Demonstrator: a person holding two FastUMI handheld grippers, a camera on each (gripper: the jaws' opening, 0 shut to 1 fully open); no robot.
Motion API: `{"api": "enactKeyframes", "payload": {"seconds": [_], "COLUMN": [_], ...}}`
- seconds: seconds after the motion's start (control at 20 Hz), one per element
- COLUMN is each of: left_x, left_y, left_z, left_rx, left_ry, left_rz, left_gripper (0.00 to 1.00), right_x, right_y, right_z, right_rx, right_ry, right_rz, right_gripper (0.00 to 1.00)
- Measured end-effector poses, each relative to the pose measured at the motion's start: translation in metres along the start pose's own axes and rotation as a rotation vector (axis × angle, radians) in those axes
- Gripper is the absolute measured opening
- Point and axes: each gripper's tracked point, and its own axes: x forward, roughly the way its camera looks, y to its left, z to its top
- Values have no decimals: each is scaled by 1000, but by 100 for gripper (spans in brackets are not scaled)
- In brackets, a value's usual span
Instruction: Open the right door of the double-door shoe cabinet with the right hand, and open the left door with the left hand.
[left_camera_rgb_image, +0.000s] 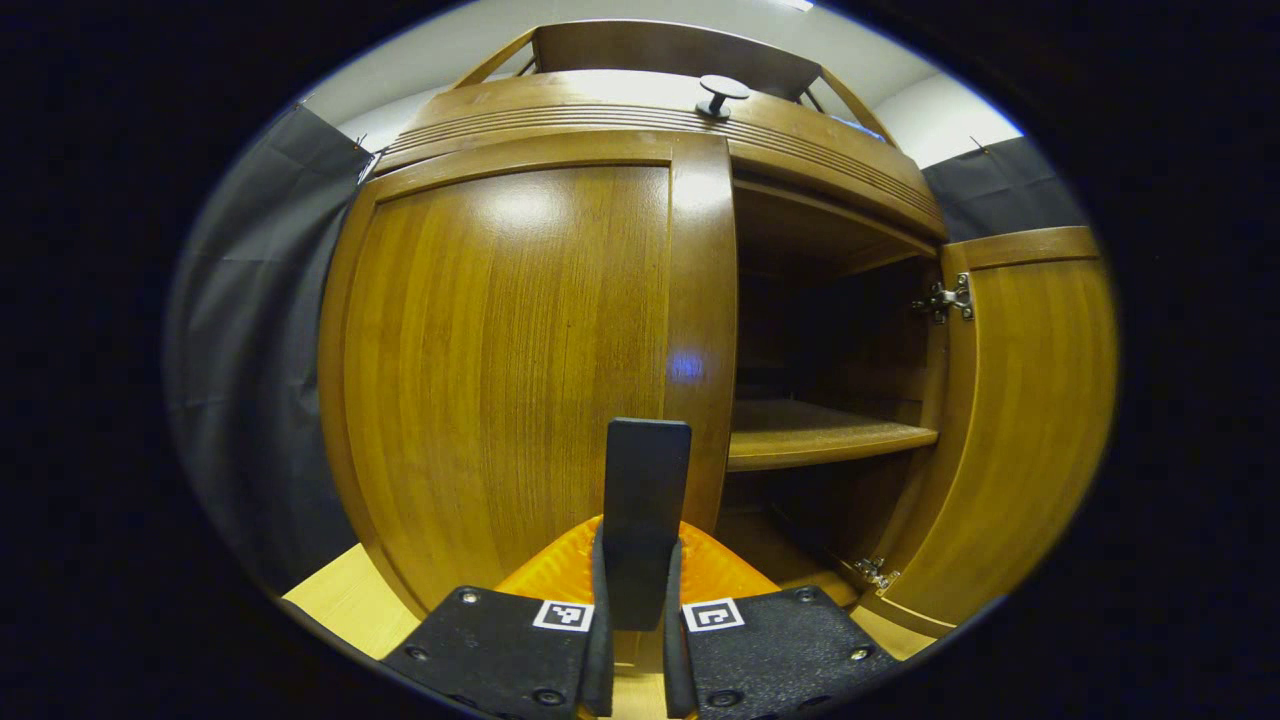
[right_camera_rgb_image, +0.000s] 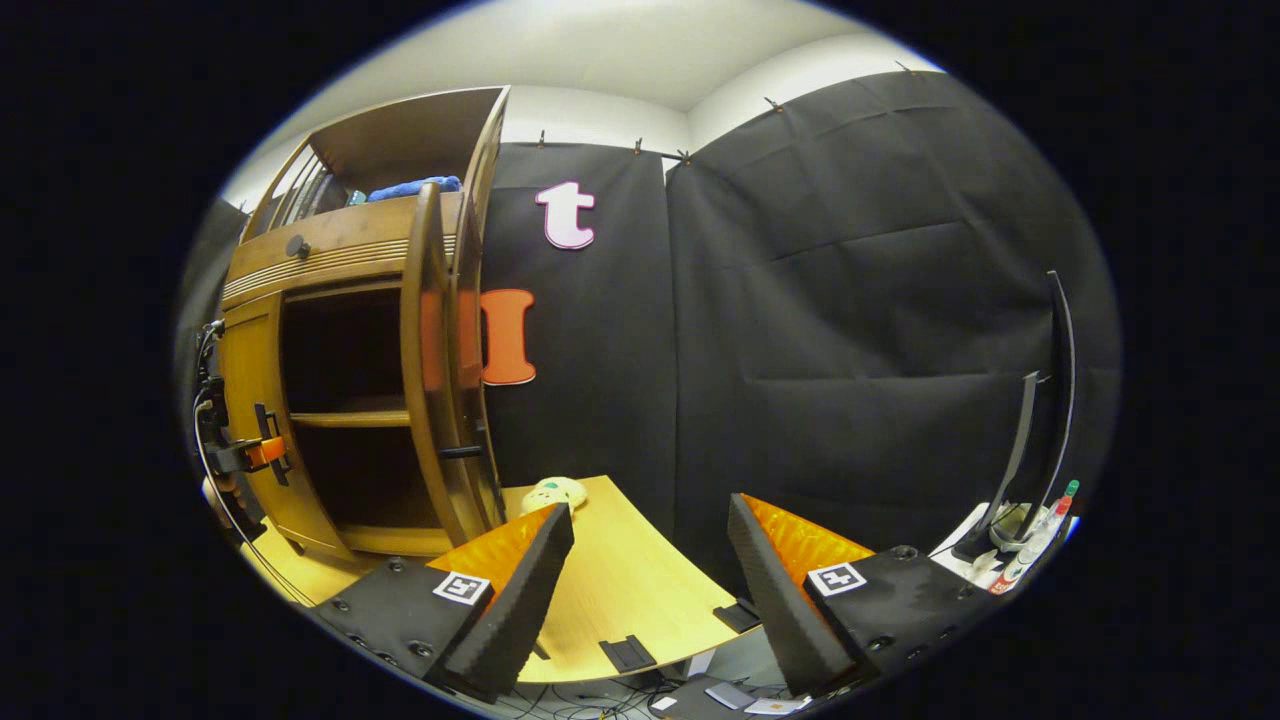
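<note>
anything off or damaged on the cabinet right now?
Nothing stands out. The right door is swung open with both hinges seated, the shelf sits level, and the left door is shut and flush. The left gripper is shut on that door's handle.

No readable text, perhaps only unreadable coded markers (left_camera_rgb_image: 563, 614) on the grippers.

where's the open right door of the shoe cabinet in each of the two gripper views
Left gripper view: the right door stands swung open at the right side, its inner face and hinges towards the camera.
Right gripper view: the same door is seen nearly edge-on, left of centre, beside the open cabinet.
Shared landmark: the middle shelf inside the opened half.
</note>
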Motion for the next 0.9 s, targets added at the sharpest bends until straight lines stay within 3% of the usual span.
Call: {"api": "enactKeyframes", "payload": {"seconds": [0.5, 0.55, 0.9], "left_x": [-69, -74, -78], "left_y": [22, 24, 35], "left_z": [4, 4, 12], "left_rx": [-20, -22, -47], "left_ry": [-20, -22, -17], "left_rz": [-47, -52, -91], "left_gripper": [18, 18, 18], "right_x": [-18, -20, -44], "right_y": [79, 85, 134], "right_z": [19, 20, 21], "right_rx": [-52, -54, -52], "right_ry": [-43, -46, -51], "right_rz": [58, 61, 83], "right_gripper": [99, 96, 100]}}
